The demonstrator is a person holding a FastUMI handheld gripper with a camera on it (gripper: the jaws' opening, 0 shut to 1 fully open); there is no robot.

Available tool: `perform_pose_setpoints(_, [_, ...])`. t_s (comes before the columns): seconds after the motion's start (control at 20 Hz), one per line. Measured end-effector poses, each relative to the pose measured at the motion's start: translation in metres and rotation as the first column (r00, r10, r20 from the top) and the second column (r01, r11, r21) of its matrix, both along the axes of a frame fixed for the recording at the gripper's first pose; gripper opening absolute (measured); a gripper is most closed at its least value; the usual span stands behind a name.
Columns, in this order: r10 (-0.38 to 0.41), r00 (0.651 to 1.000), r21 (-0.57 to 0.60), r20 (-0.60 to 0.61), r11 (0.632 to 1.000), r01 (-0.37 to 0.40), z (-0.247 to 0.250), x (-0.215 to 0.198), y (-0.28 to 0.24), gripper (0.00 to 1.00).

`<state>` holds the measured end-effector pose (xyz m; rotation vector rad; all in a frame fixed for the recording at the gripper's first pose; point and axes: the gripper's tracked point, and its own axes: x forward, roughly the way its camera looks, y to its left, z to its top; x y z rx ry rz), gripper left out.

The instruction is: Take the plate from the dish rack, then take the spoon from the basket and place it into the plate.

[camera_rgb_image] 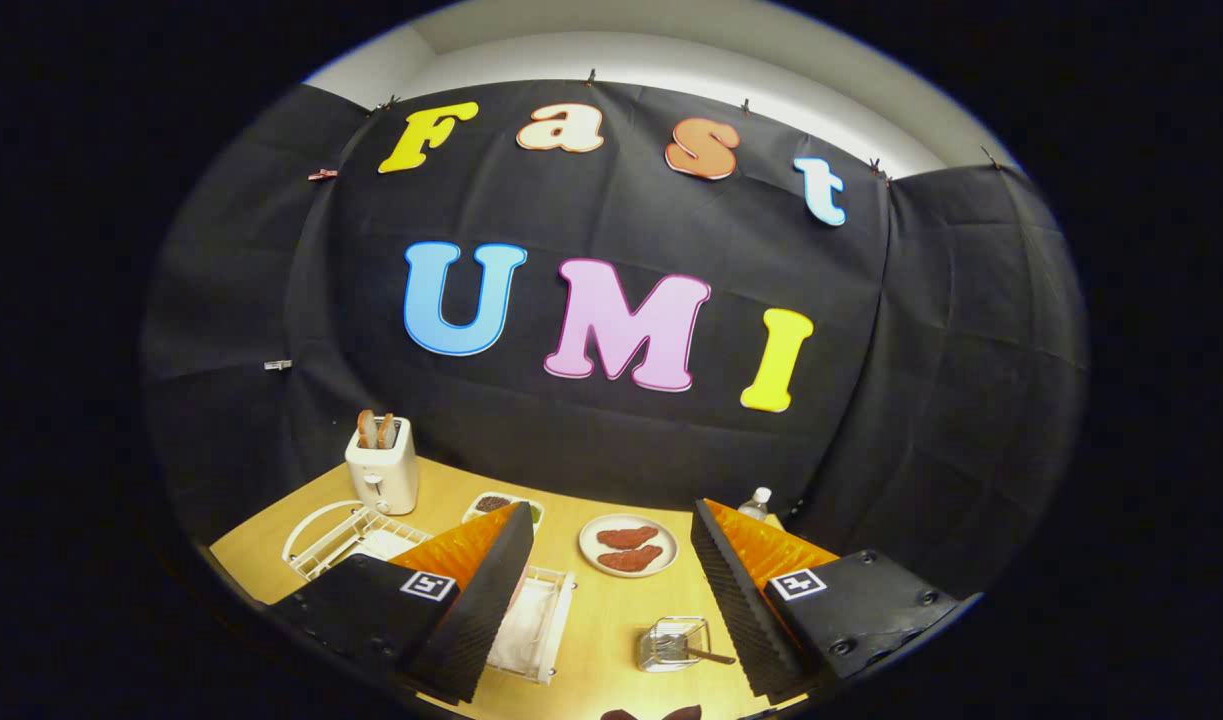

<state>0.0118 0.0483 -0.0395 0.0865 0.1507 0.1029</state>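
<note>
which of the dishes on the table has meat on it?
The round plate beyond the open tongs, holding two reddish meat slices. The small tray by the toaster holds dark and green bits instead.

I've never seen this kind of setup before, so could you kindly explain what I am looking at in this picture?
The camera rides on a hand-held two-finger gripper and looks forward along its fingers, the two wedges at the bottom. They are spread open and hold nothing. Beyond them is a wooden table: a toaster with bread, a white dish rack, a plate of meat slices, a small clear basket with a utensil handle sticking out, and a bottle at the back.
</note>
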Motion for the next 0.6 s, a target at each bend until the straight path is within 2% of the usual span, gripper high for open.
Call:
perform_pose_setpoints(0.15, [0.027,0.995,0.068,-0.097,0.998,-0.02,-0.02,0.009,0.02,0.98])
perform_pose_setpoints(0.35, [0.046,0.971,0.125,-0.234,0.992,-0.017,-0.054,0.026,0.049,0.98])
perform_pose_setpoints(0.6, [0.043,0.904,0.151,-0.426,0.988,0.024,-0.113,0.05,0.088,0.98])
